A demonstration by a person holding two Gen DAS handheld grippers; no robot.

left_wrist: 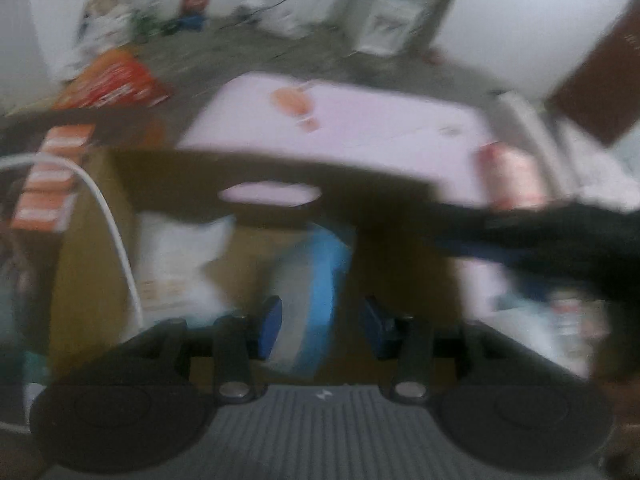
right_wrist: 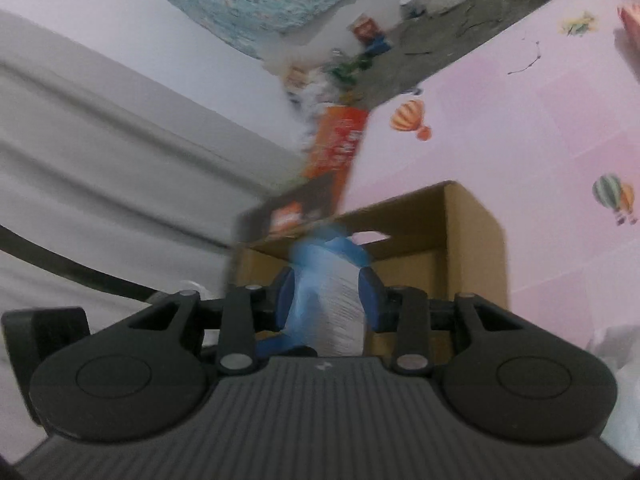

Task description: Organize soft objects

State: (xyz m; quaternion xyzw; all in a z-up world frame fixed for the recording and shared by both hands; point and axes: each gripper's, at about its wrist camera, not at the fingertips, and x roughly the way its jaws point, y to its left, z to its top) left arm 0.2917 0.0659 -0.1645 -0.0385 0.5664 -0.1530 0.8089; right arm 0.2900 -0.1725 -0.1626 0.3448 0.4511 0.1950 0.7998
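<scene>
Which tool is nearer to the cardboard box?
Left. The left tool hangs right over the open cardboard box; the right tool, gripping a blue-and-white soft pack, is short of it.

Left wrist steeply down into cardboard box (left_wrist: 92, 240), right wrist near, facing same box (right_wrist: 472, 248)

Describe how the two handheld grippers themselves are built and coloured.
Both look alike. The left gripper and right gripper each have a ribbed grey body bearing a small white mark, black rounded housings, black linkage arms with silver pivots, and blue finger pads. A white cable curves past the left one.
</scene>
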